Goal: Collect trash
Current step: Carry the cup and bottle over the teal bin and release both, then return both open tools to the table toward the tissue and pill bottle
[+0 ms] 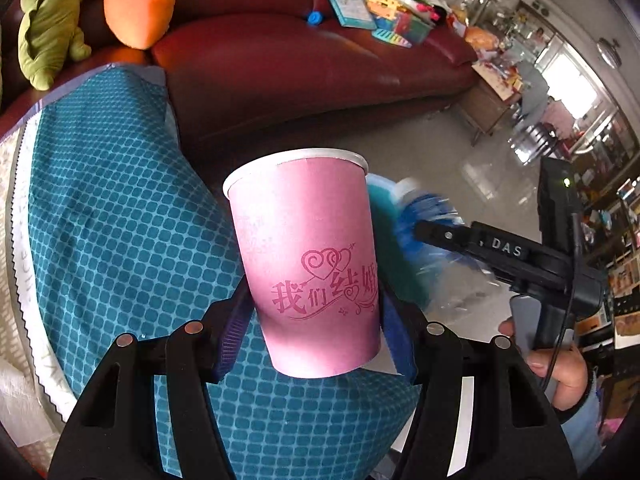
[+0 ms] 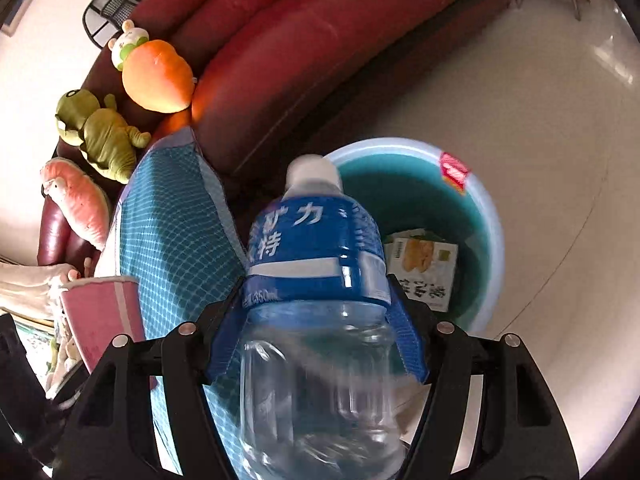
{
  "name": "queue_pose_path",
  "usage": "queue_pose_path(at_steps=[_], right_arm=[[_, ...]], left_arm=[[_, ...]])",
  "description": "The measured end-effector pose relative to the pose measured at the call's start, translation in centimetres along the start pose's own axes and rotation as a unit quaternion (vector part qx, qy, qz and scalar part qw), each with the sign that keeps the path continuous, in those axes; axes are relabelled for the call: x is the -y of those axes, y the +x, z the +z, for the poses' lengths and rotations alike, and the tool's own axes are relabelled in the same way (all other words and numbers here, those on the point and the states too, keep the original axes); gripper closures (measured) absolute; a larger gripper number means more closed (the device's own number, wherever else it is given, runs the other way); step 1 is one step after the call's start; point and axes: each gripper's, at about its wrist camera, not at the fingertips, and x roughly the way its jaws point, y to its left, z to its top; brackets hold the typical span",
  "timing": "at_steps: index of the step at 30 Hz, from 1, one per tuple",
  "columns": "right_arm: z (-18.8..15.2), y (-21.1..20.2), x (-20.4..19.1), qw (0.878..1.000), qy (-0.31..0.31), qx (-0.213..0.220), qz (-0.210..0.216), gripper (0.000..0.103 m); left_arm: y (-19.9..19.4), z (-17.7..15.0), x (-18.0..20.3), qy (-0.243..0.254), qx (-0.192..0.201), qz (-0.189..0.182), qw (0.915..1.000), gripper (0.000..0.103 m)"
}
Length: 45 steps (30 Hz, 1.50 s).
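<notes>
Risk: right tool (image 2: 316, 344) clamped the water bottle (image 2: 316, 300) over the near rim of the teal bin (image 2: 486, 216); an early release could bounce it onto the floor. Left tool (image 1: 312, 340) gripped the pink cup (image 1: 308, 264), short of the bin.

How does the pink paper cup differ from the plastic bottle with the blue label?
The pink paper cup is opaque, with an open white rim; the plastic bottle is clear below its blue label and closed by a white cap. The cup shows red printed hearts; the bottle's label shows white characters. The cup sits in the left tool, the bottle in the right tool. Both are held between blue pads.
</notes>
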Motion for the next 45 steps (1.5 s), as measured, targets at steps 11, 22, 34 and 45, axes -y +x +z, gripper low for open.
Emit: queue_pose_path(at_steps=[11, 22, 34, 45], right_arm=[[0.8, 0.8, -0.7, 1.0, -0.014, -0.005, -0.01, 0.032], [0.2, -1.5, 2.0, 0.998, 0.014, 0.03, -0.055, 0.031], [-0.6, -3.0, 3.9, 0.995, 0.033, 0.033, -0.087, 0.028], [-1.1, -3.3, 1.8, 0.995, 0.017, 0.026, -0.095, 0.026]], left_arm=[[3.0, 1.3, 0.4, 0.002, -0.02, -0.008, 0.9998, 0.042], [6.4, 2.3, 4.2, 0.028, -0.04, -0.032, 0.9983, 0.041], [9.3, 2.1, 6.4, 0.03, -0.063, -0.03, 0.9971, 0.019], [6.6, 0.6, 2.3, -0.007, -0.049, -0.022, 0.9985, 0.014]])
